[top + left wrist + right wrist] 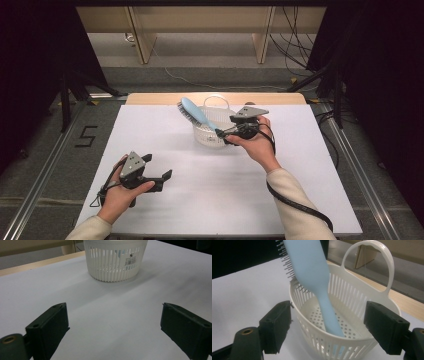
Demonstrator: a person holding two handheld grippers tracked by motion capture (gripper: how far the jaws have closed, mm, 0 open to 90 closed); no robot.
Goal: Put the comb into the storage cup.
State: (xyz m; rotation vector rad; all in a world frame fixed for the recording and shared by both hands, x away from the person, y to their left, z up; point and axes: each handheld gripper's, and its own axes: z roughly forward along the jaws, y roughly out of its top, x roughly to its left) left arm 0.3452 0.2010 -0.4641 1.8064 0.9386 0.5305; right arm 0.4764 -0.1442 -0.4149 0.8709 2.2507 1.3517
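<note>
Right gripper view: smooth pale-blue hairbrush leans inside slotted white plastic basket; right gripper spread beside it, left gripper spread too.

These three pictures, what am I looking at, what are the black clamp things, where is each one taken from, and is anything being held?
A person sits at a white table with a hand-held two-jaw clamp in each hand. The wide picture looks down from above. The other two come from cameras riding on each clamp. The left gripper hovers open over bare table. The right gripper is open beside a white basket. A light blue hairbrush stands handle-down in it, leaning on the rim. Neither gripper holds anything.
</note>
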